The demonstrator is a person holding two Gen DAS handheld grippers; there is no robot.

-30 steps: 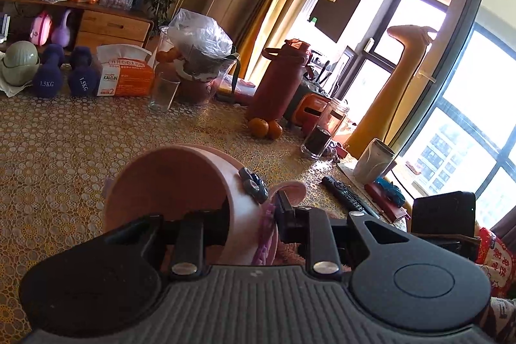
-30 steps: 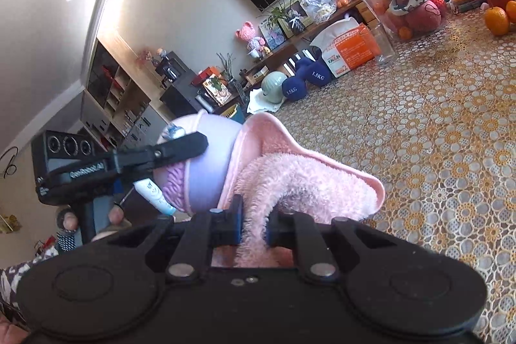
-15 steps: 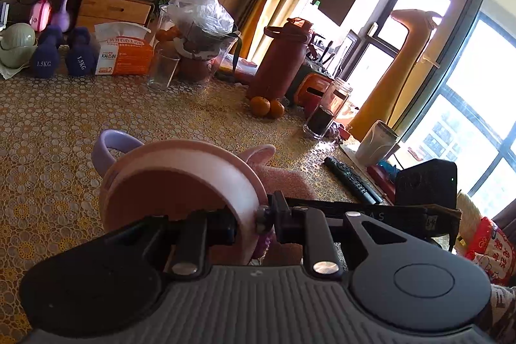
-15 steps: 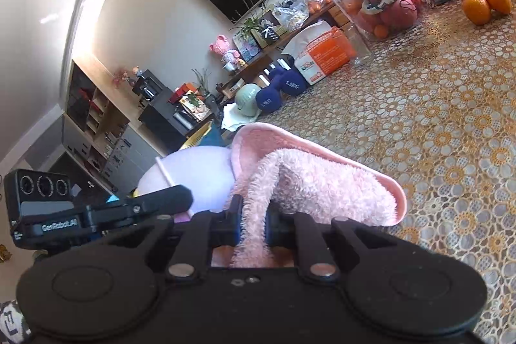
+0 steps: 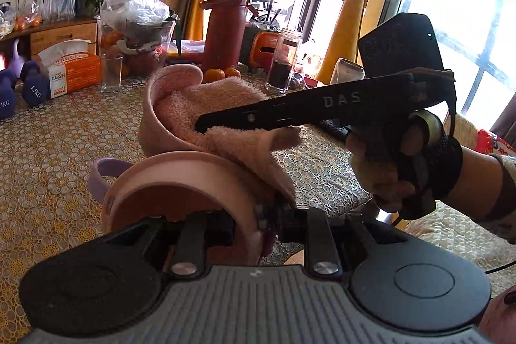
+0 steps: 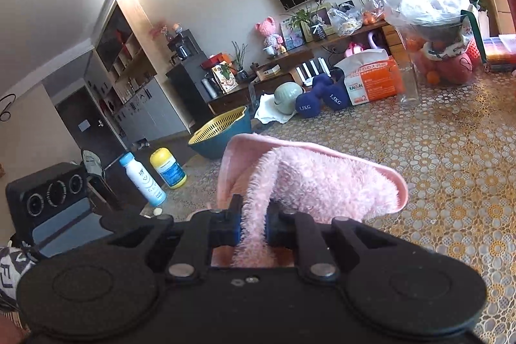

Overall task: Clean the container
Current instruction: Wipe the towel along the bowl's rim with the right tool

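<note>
A pink container point(image 5: 180, 163) with a lilac handle point(image 5: 103, 173) lies tilted, its open mouth facing the left wrist camera. My left gripper point(image 5: 258, 221) is shut on its rim at the lower right. A fluffy pink cloth point(image 5: 225, 105) hangs just above and behind the container, draping down onto its far edge. My right gripper point(image 5: 206, 126) reaches in from the right and is shut on that cloth, with a person's hand point(image 5: 403, 166) on its handle. In the right wrist view the cloth point(image 6: 322, 179) is pinched in my right gripper point(image 6: 253, 228); the container is out of sight there.
The table point(image 5: 48, 150) has a gold lace cover. At its back stand a red bottle point(image 5: 225, 31), a glass point(image 5: 111, 71), a tissue box point(image 5: 69, 70), dumbbells point(image 5: 32, 83), oranges point(image 5: 222, 73) and a jar point(image 5: 283, 66). A yellow-and-blue colander bowl point(image 6: 222, 131) and two small bottles point(image 6: 143, 179) sit to the left.
The right gripper has lifted the cloth from beside the container to above its rim and come into the left view. The container has dropped out of the right view.
</note>
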